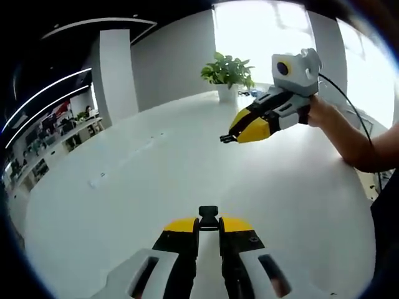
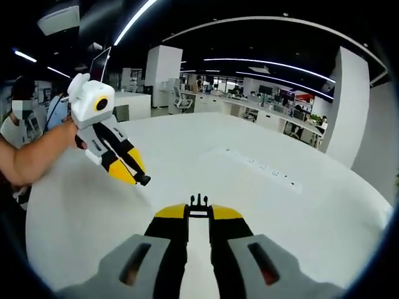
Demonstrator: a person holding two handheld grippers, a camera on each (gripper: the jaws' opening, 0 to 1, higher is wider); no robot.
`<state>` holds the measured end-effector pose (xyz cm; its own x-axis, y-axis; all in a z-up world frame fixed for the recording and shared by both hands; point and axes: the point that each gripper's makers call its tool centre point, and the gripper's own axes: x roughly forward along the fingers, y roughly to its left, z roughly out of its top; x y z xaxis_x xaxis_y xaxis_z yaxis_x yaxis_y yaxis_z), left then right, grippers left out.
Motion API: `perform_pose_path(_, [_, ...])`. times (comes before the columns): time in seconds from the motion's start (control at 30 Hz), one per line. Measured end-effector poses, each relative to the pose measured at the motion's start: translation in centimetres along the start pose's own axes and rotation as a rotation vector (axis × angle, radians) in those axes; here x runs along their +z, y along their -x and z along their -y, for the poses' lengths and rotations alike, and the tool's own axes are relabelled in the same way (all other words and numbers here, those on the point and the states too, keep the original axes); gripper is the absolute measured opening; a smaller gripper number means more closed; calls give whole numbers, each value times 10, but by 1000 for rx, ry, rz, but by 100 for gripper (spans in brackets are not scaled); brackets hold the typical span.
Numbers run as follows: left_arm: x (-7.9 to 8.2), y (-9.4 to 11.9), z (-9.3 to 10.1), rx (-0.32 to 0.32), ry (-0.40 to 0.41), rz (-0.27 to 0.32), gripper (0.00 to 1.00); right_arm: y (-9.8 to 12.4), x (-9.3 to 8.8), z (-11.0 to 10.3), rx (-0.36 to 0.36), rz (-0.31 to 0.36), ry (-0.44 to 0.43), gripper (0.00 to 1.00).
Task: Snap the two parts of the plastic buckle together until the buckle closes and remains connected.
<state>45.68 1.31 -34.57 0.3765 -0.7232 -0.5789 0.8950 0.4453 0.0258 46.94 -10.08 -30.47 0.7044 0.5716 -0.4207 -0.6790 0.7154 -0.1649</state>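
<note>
Both parts are held above the white table (image 1: pixel 124 187): the left gripper (image 1: pixel 209 225) pinches the socket half (image 1: pixel 208 217), the right gripper (image 2: pixel 198 213) the pronged half (image 2: pixel 199 200) (stiff light plastic, best gripped by its rear).

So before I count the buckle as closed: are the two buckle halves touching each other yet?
Apart. In the left gripper view, the socket half sits in the left gripper, while the right gripper is held off across the white table, open tabletop between them.
</note>
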Motion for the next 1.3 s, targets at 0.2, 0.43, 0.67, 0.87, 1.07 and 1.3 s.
perform_pose_path(0.2, [-2, 2, 7, -8, -8, -4, 11, 3, -1, -5, 2, 2, 7, 11])
perform_pose_path(0.43, [-6, 5, 13, -13, -13, -5, 11, 9, -6, -15, 3, 0, 10, 11])
perform_pose_path(0.67, [-12, 10, 25, -22, -16, -6, 11, 12, -10, -24, 11, -3, 17, 11])
perform_pose_path(0.87, [-17, 12, 35, -29, -27, -10, 11, 18, -13, -31, 14, 4, 19, 11])
perform_pose_path(1.07, [-22, 14, 42, -35, -31, -11, 11, 23, -20, -38, 15, 3, 18, 11])
perform_pose_path(1.3, [-28, 19, 53, -59, -29, -3, 11, 25, -21, -48, 23, 11, 20, 11])
